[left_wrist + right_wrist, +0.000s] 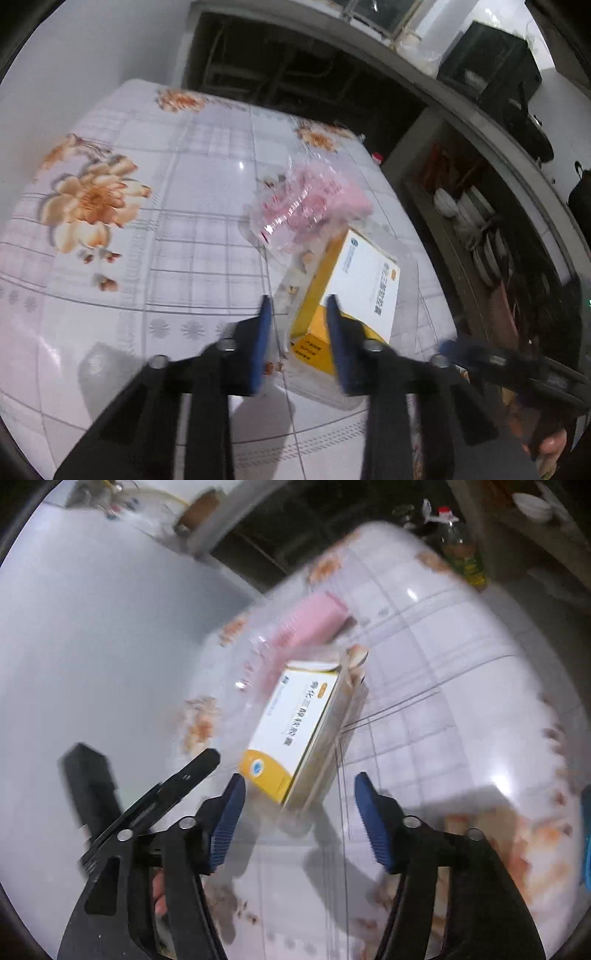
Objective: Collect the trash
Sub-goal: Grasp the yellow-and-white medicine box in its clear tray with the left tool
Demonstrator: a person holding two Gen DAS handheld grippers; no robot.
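One yellow-and-white carton (364, 280) is seen lying on the floral tablecloth (147, 206), inside or under a clear plastic wrapper or tray (295, 266) whose exact shape cannot be told. The carton is flat and rectangular: white top face, yellow long side, yellow curved patch at one end with a small blue round logo (257, 766). A line of Chinese characters is printed along the white face, too blurred to be read; a small orange tag sits at its far end. Dark print on the yellow end flap is also unreadable.

One crumpled pink-and-clear plastic bag (310, 206) lies just beyond the carton, touching or overlapping the clear wrapper. In the right wrist view it shows as a pink ribbed mass (314, 622).

Count: one carton, one pink bag, one clear wrapper, two grippers.

Left gripper (297, 332): blue pads narrowed around the near end of the clear wrapper and the carton's corner; whether the pads actually press cannot be told. Right gripper (299, 805): jaws apart, nothing pinched, the carton's near end just ahead between the fingertips.

One green-labelled bottle (463, 559) with a red cap stands beyond the table edge; label unreadable
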